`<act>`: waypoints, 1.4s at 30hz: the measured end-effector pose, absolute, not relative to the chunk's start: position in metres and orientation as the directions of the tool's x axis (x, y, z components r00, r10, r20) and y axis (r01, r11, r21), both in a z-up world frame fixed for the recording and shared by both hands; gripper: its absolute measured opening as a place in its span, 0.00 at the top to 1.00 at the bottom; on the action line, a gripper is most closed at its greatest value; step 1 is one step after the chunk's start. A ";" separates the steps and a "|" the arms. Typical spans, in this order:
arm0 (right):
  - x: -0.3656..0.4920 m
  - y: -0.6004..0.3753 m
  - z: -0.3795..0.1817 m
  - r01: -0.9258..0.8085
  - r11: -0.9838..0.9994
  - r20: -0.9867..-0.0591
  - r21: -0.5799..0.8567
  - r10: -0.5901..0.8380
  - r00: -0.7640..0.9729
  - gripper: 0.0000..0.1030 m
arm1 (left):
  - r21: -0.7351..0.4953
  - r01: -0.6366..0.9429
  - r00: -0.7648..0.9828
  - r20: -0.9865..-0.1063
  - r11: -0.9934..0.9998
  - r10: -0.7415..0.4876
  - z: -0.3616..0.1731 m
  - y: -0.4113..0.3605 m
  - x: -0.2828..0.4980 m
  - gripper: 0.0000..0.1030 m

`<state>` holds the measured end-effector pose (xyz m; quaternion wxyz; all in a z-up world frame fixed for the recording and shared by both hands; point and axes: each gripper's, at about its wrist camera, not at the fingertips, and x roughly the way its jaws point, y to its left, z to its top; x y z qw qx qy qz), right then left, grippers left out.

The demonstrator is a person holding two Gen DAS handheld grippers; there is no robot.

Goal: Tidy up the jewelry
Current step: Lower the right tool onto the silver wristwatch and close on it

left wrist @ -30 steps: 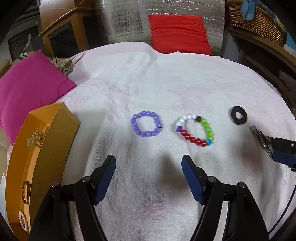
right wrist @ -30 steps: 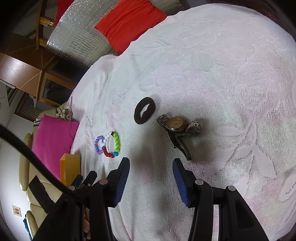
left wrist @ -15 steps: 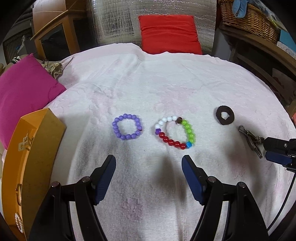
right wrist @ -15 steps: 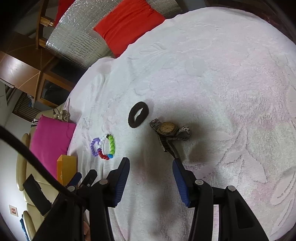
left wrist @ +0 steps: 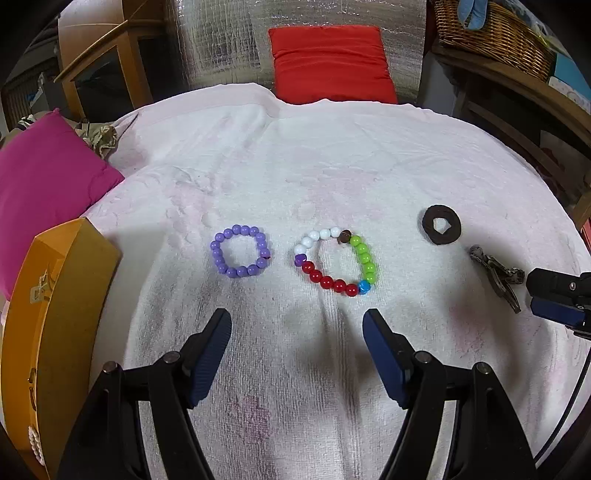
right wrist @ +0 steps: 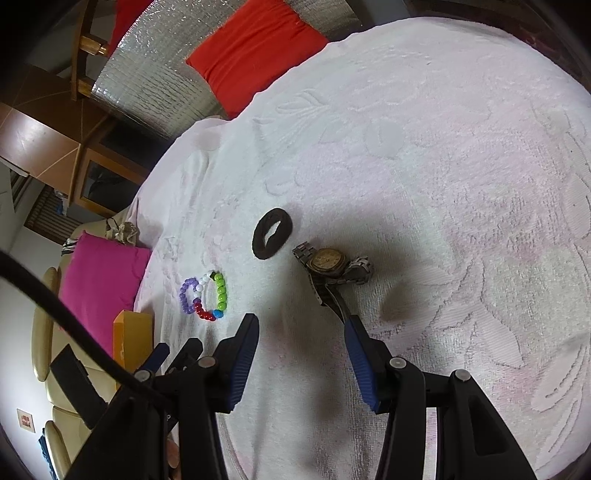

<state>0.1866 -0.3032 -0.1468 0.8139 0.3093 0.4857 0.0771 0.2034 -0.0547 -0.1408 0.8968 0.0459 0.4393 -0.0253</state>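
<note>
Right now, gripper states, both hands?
Left gripper: open, holding nothing, short of the multicolour bracelet.
Right gripper: open, holding nothing, watch just ahead.

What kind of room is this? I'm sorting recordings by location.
Probably a living room at home, not a lab. A towel covers a low surface, with a red cushion and pink cushion around it, a wicker basket on a wooden shelf, and wooden furniture behind.
</note>
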 end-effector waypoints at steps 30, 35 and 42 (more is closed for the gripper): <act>0.231 -0.328 -0.155 0.219 0.827 -0.784 0.518 0.358 0.507 0.49 | -0.074 0.085 0.538 -0.836 0.994 -0.108 -0.147 -0.038 0.221 0.28; 0.244 -0.322 -0.161 0.200 0.833 -0.787 0.516 0.368 0.495 0.49 | -0.144 0.083 0.528 -0.833 0.986 -0.166 -0.146 -0.025 0.234 0.28; 0.252 -0.309 -0.161 0.142 0.856 -0.782 0.496 0.370 0.501 0.42 | -0.252 0.051 0.493 -0.835 0.966 -0.244 -0.160 -0.013 0.254 0.28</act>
